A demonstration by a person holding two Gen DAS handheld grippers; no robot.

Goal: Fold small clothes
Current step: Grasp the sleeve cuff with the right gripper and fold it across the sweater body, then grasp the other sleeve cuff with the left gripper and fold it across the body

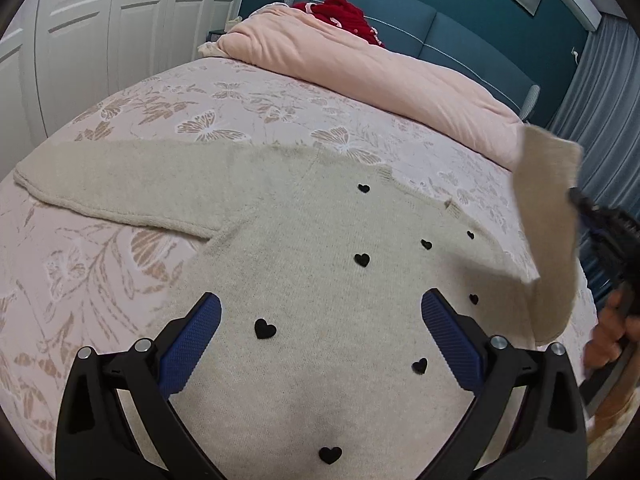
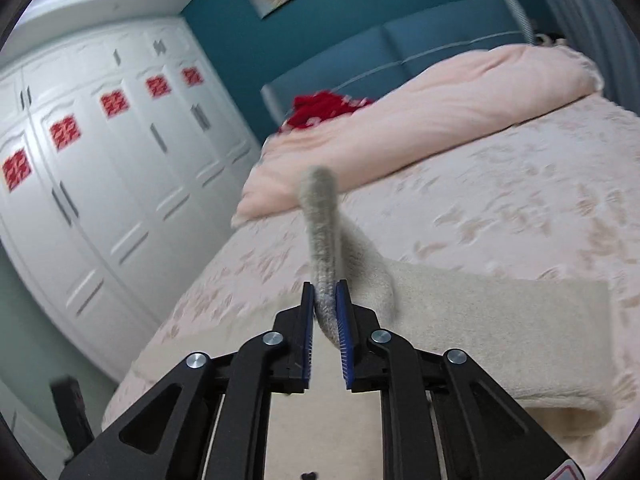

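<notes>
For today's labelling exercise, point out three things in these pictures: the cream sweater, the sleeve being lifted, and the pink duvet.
cream sweater point(image 1: 320, 280): left wrist view, middle of its front panel.
lifted sleeve point(image 2: 322, 240): right wrist view, the raised stretch above the right claw.
pink duvet point(image 1: 360, 68): left wrist view, its top surface.

Sweater point(image 1: 312, 208): cream knit, scattered with small black hearts point(image 1: 265, 328); its lifted sleeve point(image 2: 320, 240) reads grey-beige in the right wrist view.
Bedspread point(image 1: 160, 112): pale pink, with white and tan butterfly and leaf pattern.
Duvet point(image 1: 360, 68): plain peach pink.
Garment point(image 1: 348, 12) behind the duvet: red with small white marks.
Headboard point(image 1: 400, 20): plain blue with a thin light stripe.
Wall point(image 2: 224, 28): deep teal.
Wardrobe point(image 2: 120, 160): white panelled doors, each with a red square paper-cut decal point(image 2: 65, 133).
Curtain point(image 1: 592, 112): grey-blue.
Left gripper point(image 1: 320, 308): black frame, blue ribbed pads point(image 1: 188, 348).
Right gripper point(image 2: 325, 292): black, blue pads.
</notes>
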